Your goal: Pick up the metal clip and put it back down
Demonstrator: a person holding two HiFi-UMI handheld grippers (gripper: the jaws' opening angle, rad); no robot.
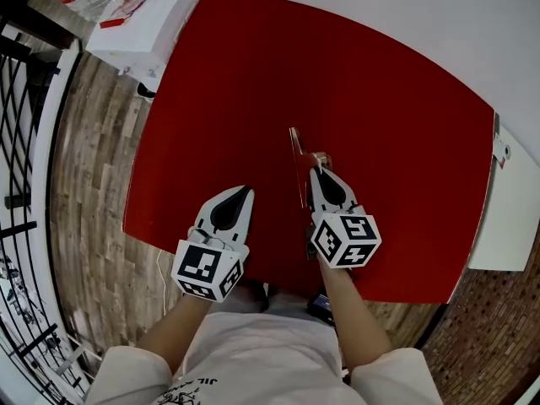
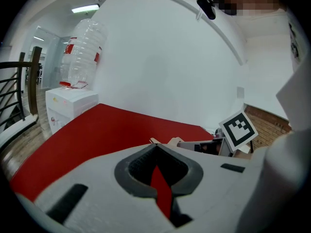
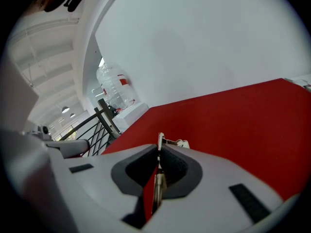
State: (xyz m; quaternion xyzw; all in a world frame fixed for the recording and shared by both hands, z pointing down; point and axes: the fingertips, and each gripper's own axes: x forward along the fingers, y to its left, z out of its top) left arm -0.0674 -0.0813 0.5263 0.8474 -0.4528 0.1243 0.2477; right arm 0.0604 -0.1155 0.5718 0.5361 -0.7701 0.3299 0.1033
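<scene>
One metal clip [image 1: 297, 160], thin shiny strip reflecting red, pinched edge-on in right gripper [image 1: 317, 169], tip toward 12 o'clock, left gripper [image 1: 245, 191] at its 8 o'clock pressed together, empty, two grippers, one red table [image 1: 253, 74]

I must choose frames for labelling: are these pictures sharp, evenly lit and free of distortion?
Head view: sharp, evenly lit, but the red table bows from fisheye. Left gripper view: dark round border, and the ceiling lamp glares. Right gripper view: same border; the metal clip in the right gripper looks slightly soft.
</scene>
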